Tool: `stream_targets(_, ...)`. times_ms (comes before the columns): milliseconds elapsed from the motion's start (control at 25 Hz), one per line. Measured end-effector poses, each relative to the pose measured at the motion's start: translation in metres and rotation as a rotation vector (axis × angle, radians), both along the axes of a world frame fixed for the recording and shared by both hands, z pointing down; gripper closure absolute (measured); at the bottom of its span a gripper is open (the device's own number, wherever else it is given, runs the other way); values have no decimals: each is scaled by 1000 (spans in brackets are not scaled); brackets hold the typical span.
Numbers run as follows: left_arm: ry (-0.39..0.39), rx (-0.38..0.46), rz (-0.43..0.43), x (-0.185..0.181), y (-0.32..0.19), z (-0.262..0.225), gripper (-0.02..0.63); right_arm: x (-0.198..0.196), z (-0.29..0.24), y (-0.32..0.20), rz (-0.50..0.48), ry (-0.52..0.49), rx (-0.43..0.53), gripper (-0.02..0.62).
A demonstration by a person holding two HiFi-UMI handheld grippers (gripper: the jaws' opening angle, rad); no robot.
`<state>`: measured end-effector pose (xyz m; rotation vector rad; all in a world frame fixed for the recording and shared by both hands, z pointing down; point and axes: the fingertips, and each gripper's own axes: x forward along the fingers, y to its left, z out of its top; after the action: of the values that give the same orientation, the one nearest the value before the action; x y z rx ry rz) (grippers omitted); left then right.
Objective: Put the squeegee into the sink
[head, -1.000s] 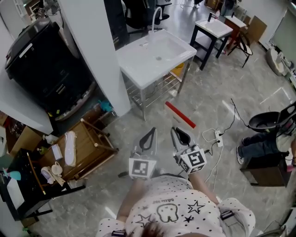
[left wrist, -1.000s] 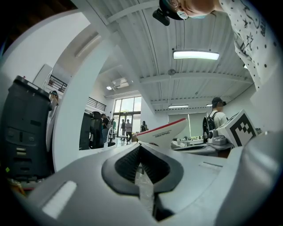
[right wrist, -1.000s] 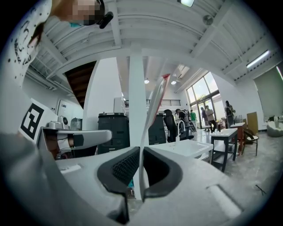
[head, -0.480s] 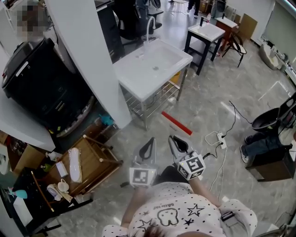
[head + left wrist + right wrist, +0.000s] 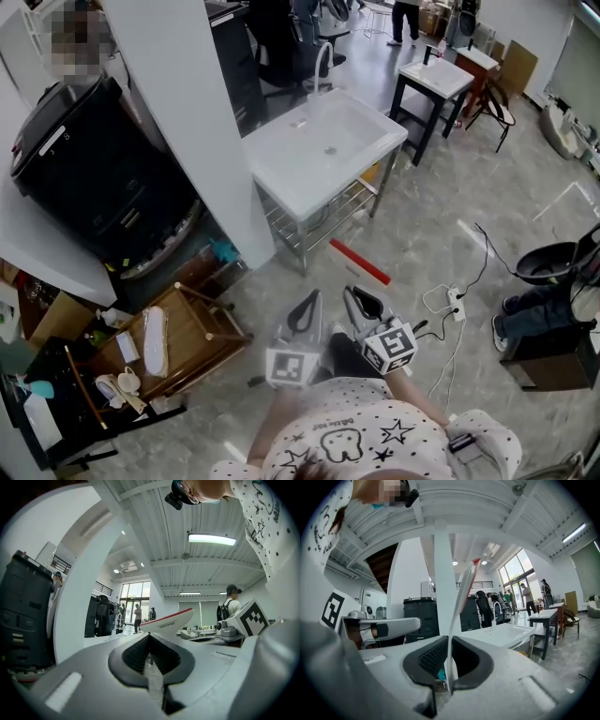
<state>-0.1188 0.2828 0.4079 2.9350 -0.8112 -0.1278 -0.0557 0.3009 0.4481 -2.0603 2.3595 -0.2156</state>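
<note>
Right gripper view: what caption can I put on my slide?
Right gripper pinching the red-edged squeegee, with the white sink ahead.

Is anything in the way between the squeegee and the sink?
Nothing visible. The squeegee, held by the right gripper, has only floor between it and the sink.

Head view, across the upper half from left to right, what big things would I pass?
Large black machine → white square pillar → white rectangular sink on a metal stand → small white-topped table with black legs.
</note>
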Motion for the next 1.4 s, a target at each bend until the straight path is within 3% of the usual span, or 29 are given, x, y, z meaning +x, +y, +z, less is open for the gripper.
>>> stream_targets(680,31,34,-95,78,-94,-13,612,77,-4,-98,-100,-10,11,568)
stream_targets(1080,33,37,-132,113,-124,-12,612,105,0,-130,-152,-32,-3,568)
stream_targets(1400,-22,39,-193,126,-153,-13,616,137,-9,-146,-127,50,38,568)
